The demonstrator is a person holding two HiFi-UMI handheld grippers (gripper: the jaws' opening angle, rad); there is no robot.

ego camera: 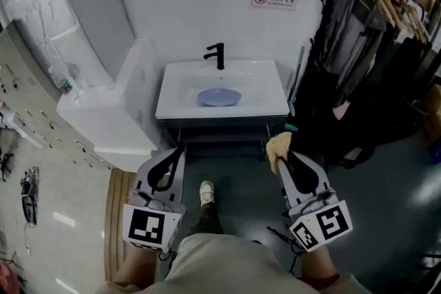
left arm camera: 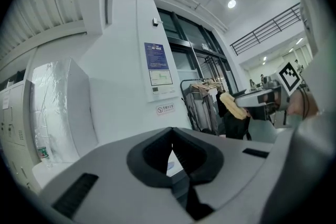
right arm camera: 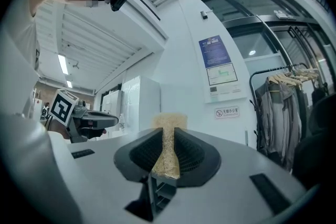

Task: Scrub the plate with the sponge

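Sponge [right arm camera: 168, 121] — clamped in right gripper [right arm camera: 167, 136] | left gripper [left arm camera: 172, 148] — jaws together, empty | plate [ego camera: 220, 97] in sink [ego camera: 169, 104]

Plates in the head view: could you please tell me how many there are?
1. The blue plate lies in the basin of the white sink, just in front of the black faucet. None shows elsewhere, though others may be hidden.
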